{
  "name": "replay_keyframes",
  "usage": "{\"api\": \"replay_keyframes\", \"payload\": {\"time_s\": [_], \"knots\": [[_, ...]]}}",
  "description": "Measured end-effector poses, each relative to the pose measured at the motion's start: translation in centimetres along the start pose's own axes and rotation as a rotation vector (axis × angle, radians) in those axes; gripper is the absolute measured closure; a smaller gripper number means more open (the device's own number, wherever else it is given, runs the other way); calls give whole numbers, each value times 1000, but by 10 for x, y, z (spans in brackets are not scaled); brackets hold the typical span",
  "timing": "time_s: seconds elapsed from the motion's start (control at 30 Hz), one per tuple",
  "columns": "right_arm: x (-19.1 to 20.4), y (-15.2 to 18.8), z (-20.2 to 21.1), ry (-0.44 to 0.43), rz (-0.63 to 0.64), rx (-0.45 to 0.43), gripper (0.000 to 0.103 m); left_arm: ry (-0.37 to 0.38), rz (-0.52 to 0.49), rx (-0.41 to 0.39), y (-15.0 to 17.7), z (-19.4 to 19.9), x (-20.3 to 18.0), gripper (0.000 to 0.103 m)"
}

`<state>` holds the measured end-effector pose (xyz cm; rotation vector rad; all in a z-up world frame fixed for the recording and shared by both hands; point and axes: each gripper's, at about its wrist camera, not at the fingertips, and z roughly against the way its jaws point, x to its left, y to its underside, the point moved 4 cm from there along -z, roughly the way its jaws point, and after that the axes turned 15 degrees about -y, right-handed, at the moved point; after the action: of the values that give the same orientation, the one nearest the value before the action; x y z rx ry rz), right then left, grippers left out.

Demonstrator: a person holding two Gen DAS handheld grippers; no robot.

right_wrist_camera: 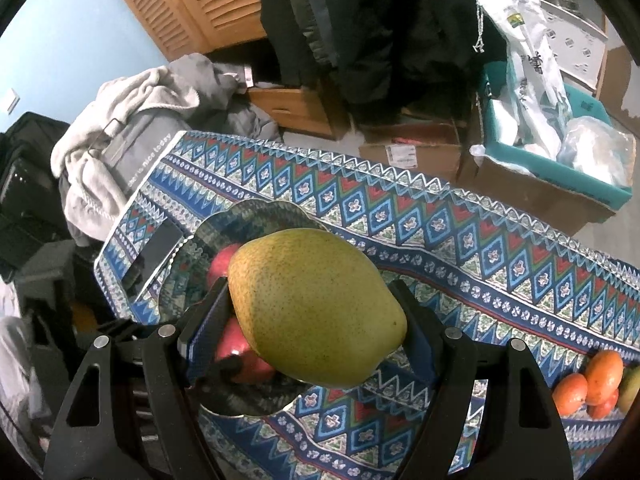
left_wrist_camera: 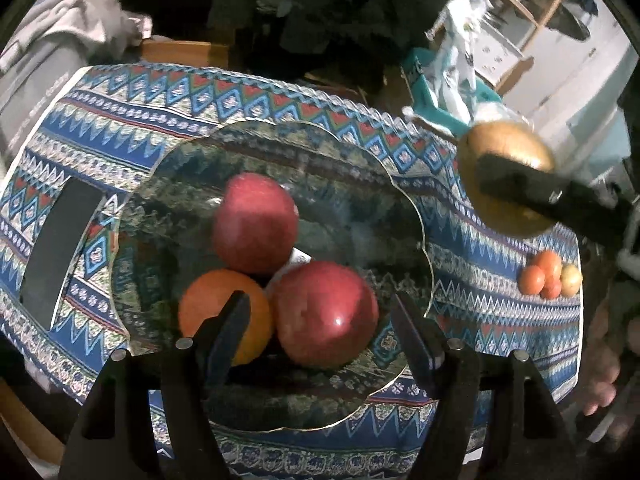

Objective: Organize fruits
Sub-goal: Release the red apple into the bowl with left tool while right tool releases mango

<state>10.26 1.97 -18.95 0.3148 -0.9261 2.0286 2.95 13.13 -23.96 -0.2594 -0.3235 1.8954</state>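
A glass plate on the patterned cloth holds two red apples and an orange. My left gripper is open and empty, hovering just above the nearer apple and the orange. My right gripper is shut on a yellow-green pear and holds it above the plate's right edge. The pear also shows in the left wrist view, off the plate's far right. A cluster of small orange and yellow fruits lies on the cloth at the right; it also shows in the right wrist view.
A dark phone lies on the cloth left of the plate. Grey clothes are piled beyond the table's left end. Cardboard boxes and a teal bin with bags stand behind the table.
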Motion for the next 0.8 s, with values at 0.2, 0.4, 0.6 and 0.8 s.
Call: {"api": "replay_keyframes", "payload": {"time_s": [0.2,0.4,0.6,0.8], "knots": [[-5,0,-18,-8,-25,23,25,-14,52,-19,-8,7,19,29],[-7,4,-41,4,-27,67,25,-55,72,-41,-11,8,34,29],[0,8,-61,8,-8,107,25,-82,104,-51,-13,10,52,29],[6,13,-79,11,-2,150,24,-100,130,-50,-13,9,65,29]]}}
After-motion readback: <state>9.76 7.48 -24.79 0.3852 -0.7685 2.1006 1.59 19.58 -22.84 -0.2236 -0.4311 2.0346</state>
